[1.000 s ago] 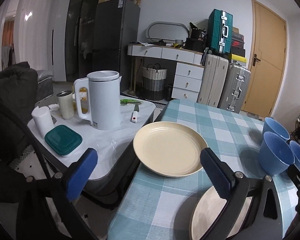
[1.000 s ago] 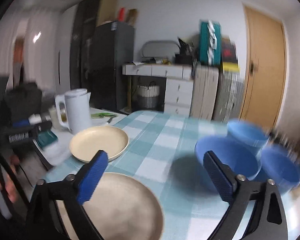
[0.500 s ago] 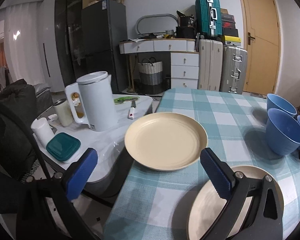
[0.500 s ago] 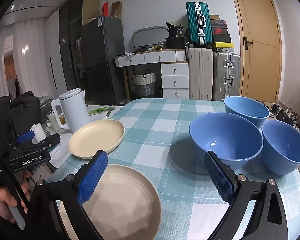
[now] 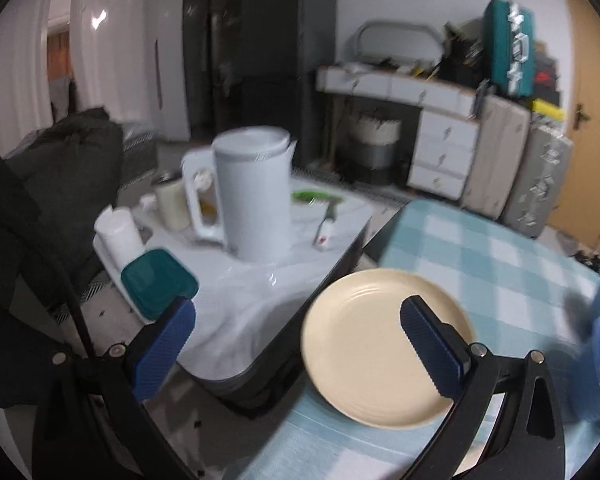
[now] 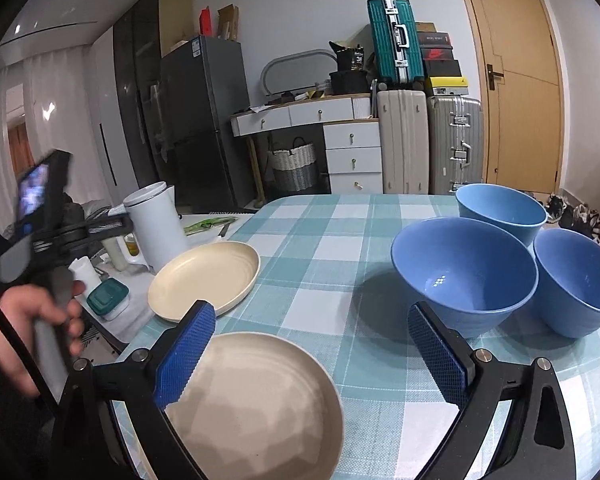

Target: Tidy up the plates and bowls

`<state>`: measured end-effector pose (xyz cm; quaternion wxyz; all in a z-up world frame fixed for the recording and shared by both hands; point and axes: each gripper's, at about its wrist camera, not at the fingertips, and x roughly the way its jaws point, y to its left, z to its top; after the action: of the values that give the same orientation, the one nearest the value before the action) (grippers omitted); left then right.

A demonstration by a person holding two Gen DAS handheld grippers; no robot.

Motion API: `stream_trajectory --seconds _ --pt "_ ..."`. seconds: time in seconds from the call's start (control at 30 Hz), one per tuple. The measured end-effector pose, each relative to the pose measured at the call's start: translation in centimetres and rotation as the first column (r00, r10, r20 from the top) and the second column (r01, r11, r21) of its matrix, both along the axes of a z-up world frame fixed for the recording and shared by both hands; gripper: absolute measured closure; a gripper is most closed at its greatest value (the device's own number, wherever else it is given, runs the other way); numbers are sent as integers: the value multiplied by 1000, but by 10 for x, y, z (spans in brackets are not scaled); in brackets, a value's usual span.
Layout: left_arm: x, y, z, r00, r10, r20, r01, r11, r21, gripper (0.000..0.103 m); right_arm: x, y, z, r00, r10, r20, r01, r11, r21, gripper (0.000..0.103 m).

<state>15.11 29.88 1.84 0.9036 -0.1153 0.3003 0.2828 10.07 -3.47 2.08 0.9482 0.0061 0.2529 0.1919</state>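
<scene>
A cream plate point(image 5: 374, 346) lies at the left edge of the checked table point(image 5: 500, 248), just under my left gripper's right finger. My left gripper point(image 5: 296, 348) is open and empty, aimed at the gap between the table and a side table. In the right wrist view the same cream plate point(image 6: 204, 276) lies far left, and a second cream plate point(image 6: 256, 408) sits close under my open, empty right gripper point(image 6: 312, 356). Three blue bowls stand at the right: a near one point(image 6: 464, 272), a far one point(image 6: 500, 208) and a right one point(image 6: 580, 280).
A low white side table point(image 5: 260, 280) left of the checked table carries a white kettle point(image 5: 252, 196), a teal-lidded box point(image 5: 158, 282), a jar and a knife. A person's hand point(image 6: 32, 320) holds the left gripper's handle. Drawers, suitcases, a fridge and a door stand behind.
My left gripper has swung left and lower with blur, so the far plate now sits under its right finger and the near plate has left its view. The right gripper has barely moved.
</scene>
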Motion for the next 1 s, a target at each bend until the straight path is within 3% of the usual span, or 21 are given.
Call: stream_trajectory --seconds 0.1,0.17,0.27,0.47,0.63,0.77,0.8,0.87,0.9,0.93,1.0 --pt "19 24 -25 998 23 -64 -31 993 -118 0 0 3 0 1000 15 7 -15 1000 -10 5" --pt "24 31 -37 998 25 -59 -35 984 -176 0 1 4 1 1000 27 7 -27 1000 -3 5" --pt "33 36 -51 998 -52 -33 41 961 -272 0 1 8 0 999 44 5 -44 999 -6 5" --pt "47 52 -63 980 -195 37 191 876 -444 2 -5 13 7 998 48 35 -47 998 -44 4" --pt "43 74 -74 982 -175 76 188 826 -531 2 0 39 33 990 132 53 -125 985 -120 4" --pt "43 86 -86 978 -177 111 207 748 -630 10 22 76 57 979 195 56 -181 964 -197 4" --pt "44 86 -88 976 -186 111 213 740 -638 13 32 85 61 978 204 43 -191 959 -207 4" --pt "44 86 -89 977 -190 101 212 760 -614 30 58 102 65 976 219 -19 -219 956 -194 5" --pt "44 87 -89 977 -192 95 210 770 -603 33 67 108 65 973 226 -47 -231 956 -180 5" --pt "45 88 -89 976 -198 93 214 768 -603 37 80 116 65 970 230 -81 -241 956 -167 5" --pt "46 92 -94 973 -204 113 228 740 -633 42 101 131 59 966 224 -132 -244 955 -169 5"
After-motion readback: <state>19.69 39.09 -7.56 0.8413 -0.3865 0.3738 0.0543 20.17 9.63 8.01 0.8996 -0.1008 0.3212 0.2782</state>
